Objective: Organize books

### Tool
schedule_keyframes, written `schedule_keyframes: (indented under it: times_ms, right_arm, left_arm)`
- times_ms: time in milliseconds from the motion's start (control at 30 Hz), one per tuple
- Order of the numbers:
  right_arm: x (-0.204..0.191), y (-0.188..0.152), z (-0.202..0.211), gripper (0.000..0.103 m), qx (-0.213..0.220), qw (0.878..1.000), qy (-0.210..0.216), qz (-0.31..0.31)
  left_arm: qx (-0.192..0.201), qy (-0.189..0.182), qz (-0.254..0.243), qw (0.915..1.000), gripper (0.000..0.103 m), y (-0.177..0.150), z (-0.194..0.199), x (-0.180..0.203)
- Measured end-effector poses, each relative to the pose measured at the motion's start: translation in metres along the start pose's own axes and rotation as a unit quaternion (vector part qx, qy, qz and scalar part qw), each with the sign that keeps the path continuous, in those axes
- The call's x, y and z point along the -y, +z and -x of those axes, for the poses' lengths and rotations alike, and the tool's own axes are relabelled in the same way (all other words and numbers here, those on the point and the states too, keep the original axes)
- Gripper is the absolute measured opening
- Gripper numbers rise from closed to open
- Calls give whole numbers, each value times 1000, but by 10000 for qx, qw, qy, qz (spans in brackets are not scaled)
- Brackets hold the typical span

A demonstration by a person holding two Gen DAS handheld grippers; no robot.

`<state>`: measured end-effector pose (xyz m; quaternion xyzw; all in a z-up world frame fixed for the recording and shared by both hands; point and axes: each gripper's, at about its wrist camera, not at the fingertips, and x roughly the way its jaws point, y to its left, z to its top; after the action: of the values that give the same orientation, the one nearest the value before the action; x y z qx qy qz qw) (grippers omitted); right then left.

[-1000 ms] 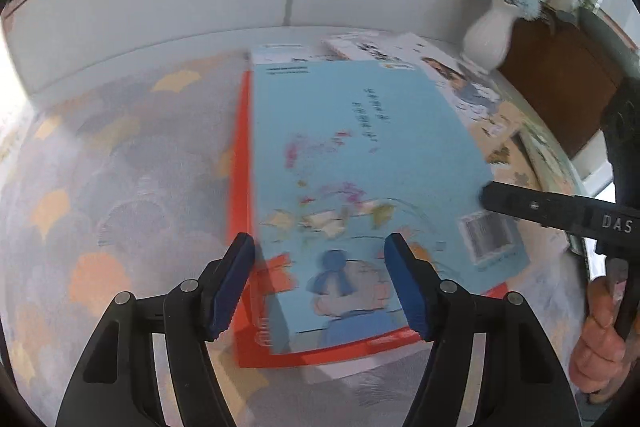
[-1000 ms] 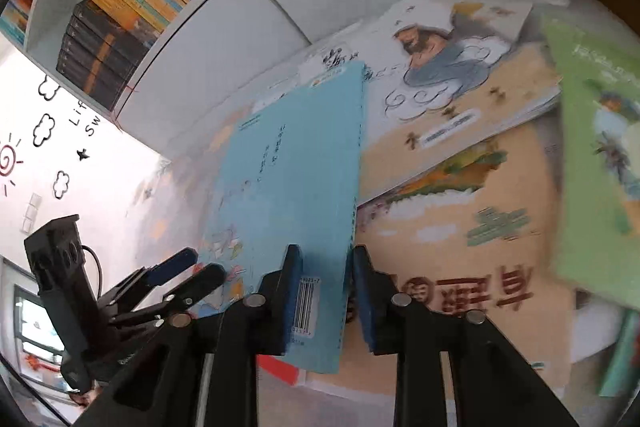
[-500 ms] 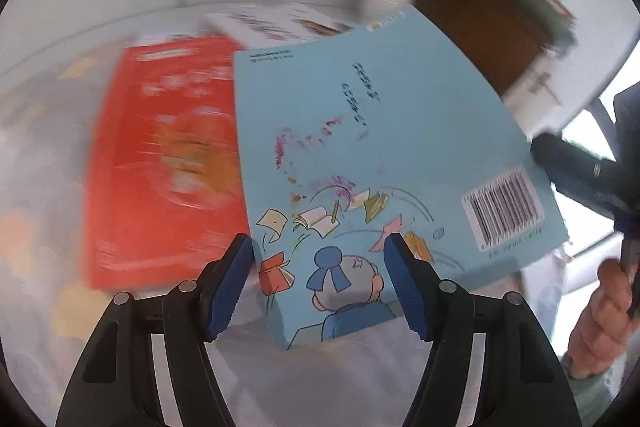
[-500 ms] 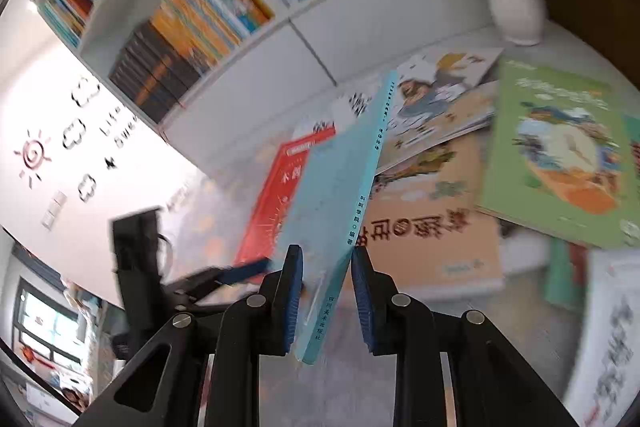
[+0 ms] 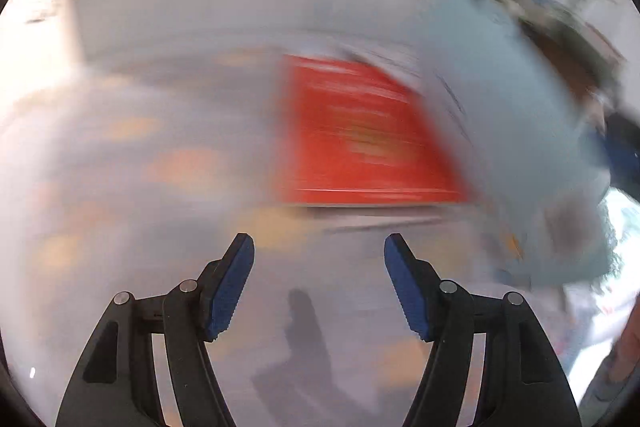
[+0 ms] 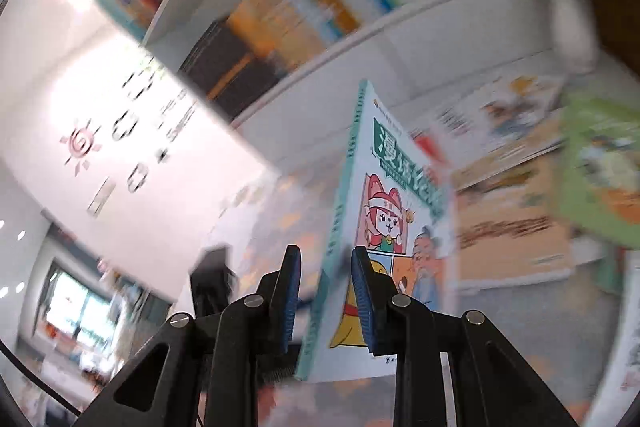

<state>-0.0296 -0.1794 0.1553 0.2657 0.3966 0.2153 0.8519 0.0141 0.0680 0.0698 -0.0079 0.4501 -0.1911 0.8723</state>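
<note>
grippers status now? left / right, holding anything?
Left gripper: open, nothing between its pads.
Right gripper: shut on the light blue book, held upright by its lower edge.

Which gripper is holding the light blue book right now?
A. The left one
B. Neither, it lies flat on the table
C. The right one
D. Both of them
C: the right gripper pinches the light blue book, held up on edge, while the left gripper stands open with nothing between its pads.
</note>
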Motion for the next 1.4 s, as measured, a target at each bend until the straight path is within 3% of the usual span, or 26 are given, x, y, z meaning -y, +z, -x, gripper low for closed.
schedule_keyframes:
  times_ms: [100, 133, 200, 267, 433, 500, 533, 600, 633, 700, 800, 900, 967, 1067, 1167, 1300, 1400]
  right_arm:
    - [3, -16, -37, 26, -386, 9991, 163, -91]
    - [6, -21, -44, 28, -470, 9986, 183, -146]
    - [17, -31, -58, 40, -554, 9981, 42, -254]
    - [25, -37, -60, 53, -443, 9983, -302, -225]
    - [45, -49, -61, 55, -329, 9869, -1568, 171]
    - [56, -56, -64, 55, -449, 9854, -1634, 161]
    - [60, -58, -65, 53, -479, 9853, -1631, 160]
    - [63, -61, -71, 42, -557, 9833, -1713, 258]
    - [63, -64, -72, 40, -545, 9816, -1804, 305]
    - [64, -67, -73, 33, -433, 9778, -2016, 373]
    - [73, -68, -74, 32, -320, 9843, -1719, 228]
    - [77, -72, -75, 32, -404, 9890, -1413, 182]
    - [74, -74, -78, 28, -495, 9910, -1222, 217]
    - [64, -79, -76, 28, -483, 9907, -1177, 476]
    - [58, -82, -68, 28, -402, 9926, -929, 664]
    - [53, -82, -53, 28, -338, 9969, 87, 702]
    - [42, -85, -53, 29, -278, 9952, 285, 896]
  left_arm:
    - [155, 459, 160, 9987, 65, -4, 26, -40]
    - [150, 479, 145, 9986, 68, -5, 27, -44]
    - [72, 350, 132, 9993, 70, -8, 24, -43]
    - [-32, 88, 64, 9999, 70, -9, 12, -31]
    - [-549, -142, 51, 9984, 73, -12, -30, 3]
    - [-653, -180, 151, 9976, 67, -22, -36, 4]
    - [-711, -263, 232, 9969, 58, -24, -41, 5]
    - [-566, -150, 285, 9979, 47, -26, -41, 5]
    - [-507, -74, 269, 9983, 33, -29, -38, 6]
    - [-493, -272, 463, 9973, 28, -34, -35, 2]
    - [-386, -370, 604, 9967, 28, -40, -34, -1]
    - [-359, -338, 466, 9977, 28, -43, -31, 0]
    - [-433, -523, 281, 9973, 30, -46, -31, 5]
    - [-365, -397, -149, 9984, 34, -51, -27, 15]
    - [-360, -430, -33, 9984, 34, -49, -27, 12]
    - [-411, -665, 145, 9968, 35, -46, -29, 1]
    - [-455, -668, 47, 9967, 36, -47, -28, 0]
